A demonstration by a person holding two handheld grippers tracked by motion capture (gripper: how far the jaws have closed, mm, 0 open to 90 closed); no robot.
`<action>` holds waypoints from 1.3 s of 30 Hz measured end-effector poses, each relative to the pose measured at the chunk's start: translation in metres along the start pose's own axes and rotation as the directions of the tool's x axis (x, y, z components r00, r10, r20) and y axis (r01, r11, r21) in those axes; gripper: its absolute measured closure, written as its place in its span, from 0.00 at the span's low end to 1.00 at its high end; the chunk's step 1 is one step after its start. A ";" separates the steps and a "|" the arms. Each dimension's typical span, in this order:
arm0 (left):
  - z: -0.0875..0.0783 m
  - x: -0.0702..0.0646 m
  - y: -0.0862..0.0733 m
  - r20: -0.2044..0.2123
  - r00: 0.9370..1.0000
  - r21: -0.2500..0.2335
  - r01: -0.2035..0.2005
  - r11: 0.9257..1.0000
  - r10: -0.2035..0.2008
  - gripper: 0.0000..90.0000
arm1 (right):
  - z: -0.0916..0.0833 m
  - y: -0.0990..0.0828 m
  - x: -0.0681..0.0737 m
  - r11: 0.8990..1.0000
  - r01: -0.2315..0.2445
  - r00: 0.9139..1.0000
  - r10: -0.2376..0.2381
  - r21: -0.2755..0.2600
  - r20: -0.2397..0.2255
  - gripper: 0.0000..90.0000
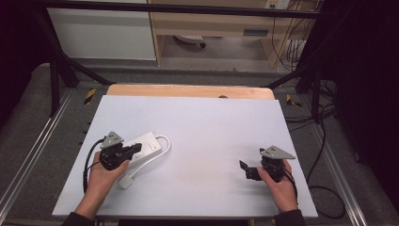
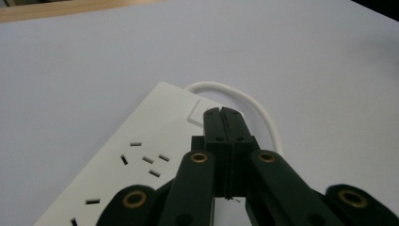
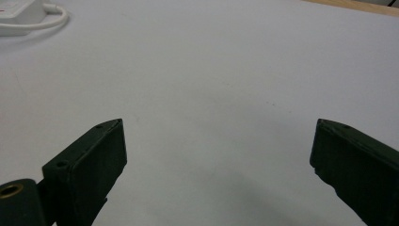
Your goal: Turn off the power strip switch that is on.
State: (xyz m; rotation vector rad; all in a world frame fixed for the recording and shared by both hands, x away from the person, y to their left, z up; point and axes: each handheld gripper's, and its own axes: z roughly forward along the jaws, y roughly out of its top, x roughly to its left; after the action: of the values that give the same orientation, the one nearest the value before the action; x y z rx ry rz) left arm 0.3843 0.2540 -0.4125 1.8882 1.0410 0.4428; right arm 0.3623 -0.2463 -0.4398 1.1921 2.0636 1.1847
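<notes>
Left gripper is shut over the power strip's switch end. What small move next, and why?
Probably ease the left gripper straight down onto the switch. Its shut tips sit at the switch of the power strip, seemingly poised to press it. The right gripper waits open, apart.

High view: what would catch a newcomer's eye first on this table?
The white power strip at the table's left, its white cable looping round to a plug nearer the person. The left gripper hovers over the strip, jaws shut with nothing between them, tips close to its switch. The right gripper stands open above bare tabletop at the right.
</notes>
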 end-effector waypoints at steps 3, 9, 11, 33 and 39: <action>0.001 0.000 -0.001 -0.002 1.000 0.015 -0.003 1.000 0.003 1.00 | 0.000 0.000 0.000 1.000 -0.004 1.000 0.004 0.001 -0.002 0.05; 0.002 0.003 -0.005 -0.012 1.000 0.049 -0.002 0.999 0.002 1.00 | 0.000 0.000 0.000 1.000 0.005 1.000 -0.005 0.003 -0.001 0.05; 0.003 0.004 -0.006 -0.014 1.000 0.058 0.000 0.998 0.001 1.00 | 0.000 0.000 0.000 1.000 0.003 1.000 -0.003 0.003 0.000 0.05; 0.007 0.006 -0.012 -0.026 1.000 0.123 -0.004 0.992 0.007 1.00 | 0.000 0.000 0.000 1.000 0.002 1.000 -0.002 0.005 0.000 0.05; 0.007 0.008 -0.013 -0.028 1.000 0.133 0.001 0.991 0.003 1.00 | 0.000 0.000 0.000 1.000 0.005 1.000 -0.005 0.005 0.000 0.05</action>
State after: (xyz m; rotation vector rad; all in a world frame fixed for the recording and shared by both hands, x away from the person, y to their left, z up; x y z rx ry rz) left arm 0.3873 0.2592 -0.4283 2.0053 1.1119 0.4105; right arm 0.3622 -0.2461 -0.4400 1.1893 2.0692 1.1776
